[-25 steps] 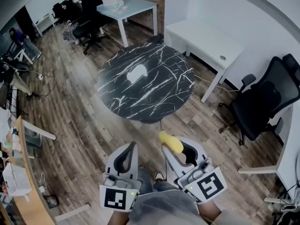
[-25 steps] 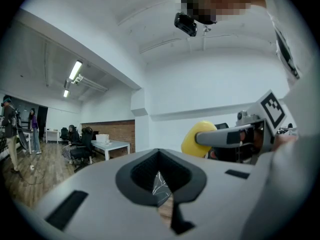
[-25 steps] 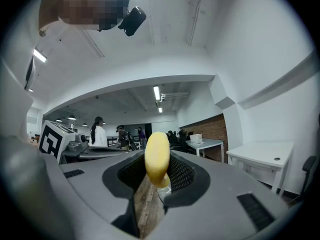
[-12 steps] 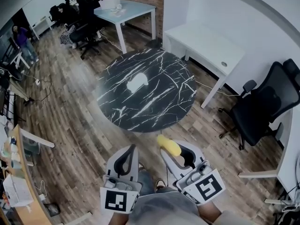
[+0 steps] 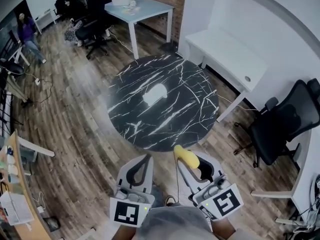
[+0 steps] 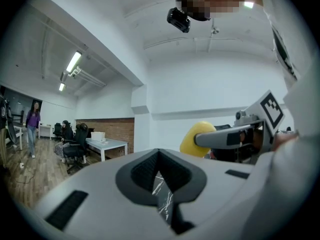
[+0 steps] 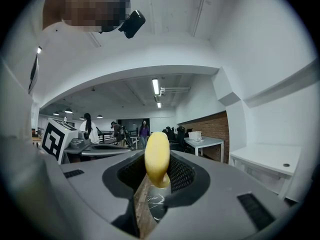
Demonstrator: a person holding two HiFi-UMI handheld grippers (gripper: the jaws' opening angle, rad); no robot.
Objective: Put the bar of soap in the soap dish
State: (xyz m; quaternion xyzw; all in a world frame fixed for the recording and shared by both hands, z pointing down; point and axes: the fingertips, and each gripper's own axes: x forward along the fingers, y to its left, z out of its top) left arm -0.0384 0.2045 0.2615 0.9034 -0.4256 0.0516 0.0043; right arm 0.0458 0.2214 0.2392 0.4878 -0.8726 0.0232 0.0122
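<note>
Soap bar [image 7: 157,159] sits clamped in your right claw [image 5: 184,160], its yellow end poking past the tips. Your left claw [image 6: 161,194] is closed on nothing. Over the last second the round marble desk [image 5: 130,129] has drawn closer, and its near edge now lies just ahead of both claws. The white soap dish [image 5: 155,94] waits near the desk's middle, well apart from the bar, so a forward reach likely remains before you can place it.

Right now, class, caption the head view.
Right tongs hold yellow soap bar near round black marble table bearing white soap dish.
</note>
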